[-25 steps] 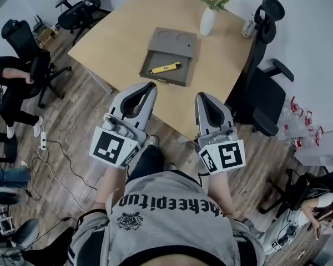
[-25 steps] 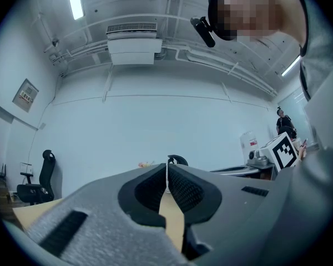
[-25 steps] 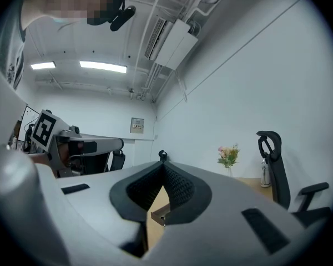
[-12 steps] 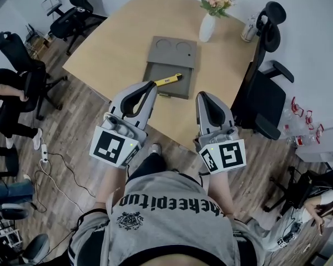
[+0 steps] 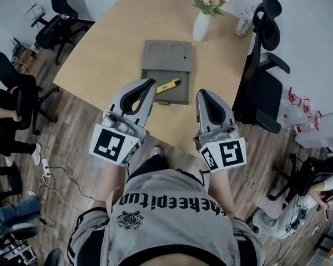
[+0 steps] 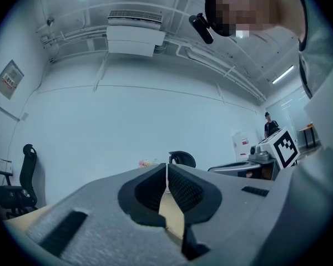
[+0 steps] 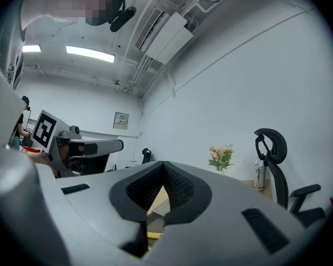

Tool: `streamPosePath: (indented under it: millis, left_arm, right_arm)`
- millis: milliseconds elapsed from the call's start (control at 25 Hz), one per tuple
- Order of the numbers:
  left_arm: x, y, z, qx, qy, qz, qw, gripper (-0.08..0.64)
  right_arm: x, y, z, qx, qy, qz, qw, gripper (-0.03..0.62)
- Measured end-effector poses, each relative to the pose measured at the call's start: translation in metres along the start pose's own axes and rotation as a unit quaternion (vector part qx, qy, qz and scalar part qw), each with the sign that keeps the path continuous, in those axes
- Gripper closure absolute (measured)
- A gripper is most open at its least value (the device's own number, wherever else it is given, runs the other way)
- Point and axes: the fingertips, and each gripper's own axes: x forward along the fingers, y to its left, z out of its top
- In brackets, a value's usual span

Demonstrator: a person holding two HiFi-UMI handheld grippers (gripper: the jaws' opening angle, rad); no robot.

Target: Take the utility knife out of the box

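Lying slantwise in grey box (image 5: 166,65): slim yellow utility knife (image 5: 168,85); left tongs (image 5: 149,82), right tongs (image 5: 203,93) clenched, empty.

In the head view the left claw (image 5: 150,82) covers the near left corner of the box (image 5: 166,65) and the lower end of the utility knife (image 5: 168,85). The knife's print is too small to read. In the right gripper view the claw's own body hides nearly all of the table (image 7: 158,199), and only slivers show between the jaws.
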Motion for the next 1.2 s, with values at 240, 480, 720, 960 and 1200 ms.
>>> streamPosePath:
  millis: [240,480,720,960,1200]
  left_arm:
    - [0.016,0.021,-0.008,-0.004,0.002,-0.028,0.9996,0.541]
    - [0.029,0.038,-0.018,-0.009,0.006,-0.056,0.9984,0.54]
    - [0.035,0.055,-0.032,-0.019,0.013,-0.082,0.9964,0.541]
    - [0.042,0.06,-0.047,-0.032,0.022,-0.095,0.9947,0.541]
    - [0.047,0.058,-0.057,-0.038,0.032,-0.102,0.9936,0.541]
  right_arm:
    - [0.019,-0.003,-0.003,-0.004,0.004,-0.028,1.0,0.586]
    - [0.036,-0.008,-0.01,-0.005,0.01,-0.056,0.998,0.586]
    - [0.053,-0.006,-0.018,-0.008,0.016,-0.075,0.997,0.586]
    - [0.056,-0.007,-0.029,-0.008,0.034,-0.09,0.995,0.586]
    - [0.056,-0.012,-0.034,-0.008,0.042,-0.094,0.995,0.586]
